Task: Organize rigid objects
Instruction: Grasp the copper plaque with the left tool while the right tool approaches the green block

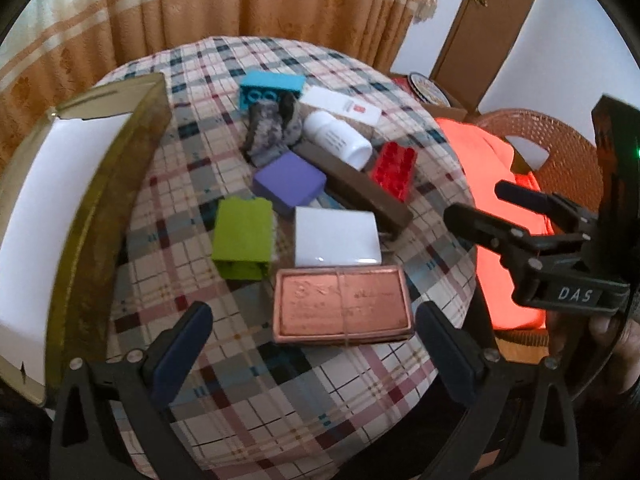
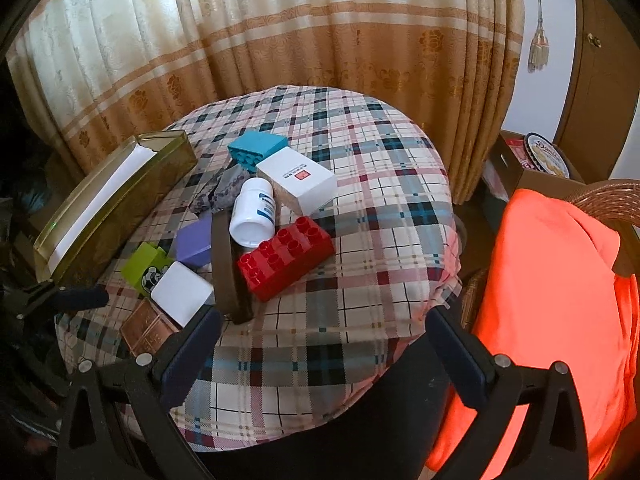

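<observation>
A heap of rigid items lies on the round plaid table [image 1: 360, 380]: a copper tin [image 1: 342, 304], white box [image 1: 336, 236], green block [image 1: 242, 240], purple box [image 1: 290, 184], long brown box [image 1: 356, 188], red brick [image 1: 394, 170], white bottle [image 1: 338, 138], white carton [image 1: 340, 106] and teal brick [image 1: 270, 88]. An open gold box [image 1: 60, 200] with a white lining stands at the left. My left gripper [image 1: 314, 312] is open, straddling the copper tin's near edge. My right gripper [image 2: 324, 316] hovers open over the table's front right edge, near the red brick [image 2: 286, 258], holding nothing.
A grey mottled lump [image 1: 272, 128] lies by the teal brick. An orange cloth [image 2: 552, 300] drapes a wicker chair [image 2: 600, 196] right of the table. Curtains [image 2: 280, 40] hang behind. A cardboard box [image 2: 516, 168] with a round tin and a wooden cupboard [image 2: 592, 60] stand far right.
</observation>
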Available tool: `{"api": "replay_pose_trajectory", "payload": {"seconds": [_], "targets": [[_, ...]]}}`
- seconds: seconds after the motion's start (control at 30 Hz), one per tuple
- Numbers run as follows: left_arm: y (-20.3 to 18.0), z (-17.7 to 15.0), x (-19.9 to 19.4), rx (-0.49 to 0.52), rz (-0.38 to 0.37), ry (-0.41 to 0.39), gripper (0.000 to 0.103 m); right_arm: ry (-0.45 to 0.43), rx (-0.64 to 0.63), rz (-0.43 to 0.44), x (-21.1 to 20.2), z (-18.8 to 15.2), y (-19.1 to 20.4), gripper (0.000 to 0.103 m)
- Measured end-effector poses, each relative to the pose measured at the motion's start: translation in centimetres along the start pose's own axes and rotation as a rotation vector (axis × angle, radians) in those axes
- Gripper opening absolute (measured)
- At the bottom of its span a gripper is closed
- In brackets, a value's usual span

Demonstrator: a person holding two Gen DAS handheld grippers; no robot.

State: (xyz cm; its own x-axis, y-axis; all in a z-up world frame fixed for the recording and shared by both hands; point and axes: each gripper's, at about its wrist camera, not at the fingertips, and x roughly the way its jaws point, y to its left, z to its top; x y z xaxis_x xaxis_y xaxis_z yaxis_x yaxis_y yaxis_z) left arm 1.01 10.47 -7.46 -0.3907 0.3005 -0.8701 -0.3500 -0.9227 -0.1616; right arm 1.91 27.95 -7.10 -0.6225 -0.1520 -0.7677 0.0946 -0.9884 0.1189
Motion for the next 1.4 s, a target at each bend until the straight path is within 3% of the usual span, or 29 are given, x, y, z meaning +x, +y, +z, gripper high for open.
{"api": "replay_pose_trajectory", "payload": {"seconds": [0.17, 0.27, 0.33, 0.5, 0.63, 1.07, 1.2, 1.27, 1.4], "targets": [[-0.2, 0.0, 1.3, 0.002, -0.022, 0.044, 0.102, 0.008, 0.023, 0.005, 0.4, -0.1, -0.3, 0.103], [0.1, 0.0, 1.6, -0.013, -0.035, 0.048, 0.091, 0.006, 0.029, 0.005, 0.6, -0.2, -0.3, 0.103], [0.1, -0.1, 1.3, -0.012, -0.040, 0.035, 0.077, 0.005, 0.025, 0.010, 0.6, -0.3, -0.3, 0.103], [0.8, -0.1, 0.7, -0.034, -0.065, 0.012, 0.077, 0.001, 0.003, 0.017, 0.9, -0.4, 0.3, 0.103], [1.6, 0.0, -1.0, -0.045, -0.066, -0.051, 0.077, -0.014, -0.018, 0.008, 0.8, -0.3, 0.9, 0.103], [4.6, 1.0, -4.9, -0.096, 0.004, -0.186, 0.077, -0.069, -0.054, 0.009, 1.3, 0.8, 2.3, 0.102], [5.4, 1.3, -5.9, -0.106, 0.070, -0.233, 0.077, -0.084, -0.065, 0.020, 1.2, 1.4, 3.0, 0.102], [5.9, 1.4, -6.5, -0.105, 0.140, -0.260, 0.077, -0.090, -0.081, 0.034, 1.3, 1.7, 3.8, 0.102], [7.0, 1.7, -7.5, -0.121, 0.194, -0.299, 0.077, -0.099, -0.121, 0.077, 1.5, 2.3, 6.4, 0.102]]}}
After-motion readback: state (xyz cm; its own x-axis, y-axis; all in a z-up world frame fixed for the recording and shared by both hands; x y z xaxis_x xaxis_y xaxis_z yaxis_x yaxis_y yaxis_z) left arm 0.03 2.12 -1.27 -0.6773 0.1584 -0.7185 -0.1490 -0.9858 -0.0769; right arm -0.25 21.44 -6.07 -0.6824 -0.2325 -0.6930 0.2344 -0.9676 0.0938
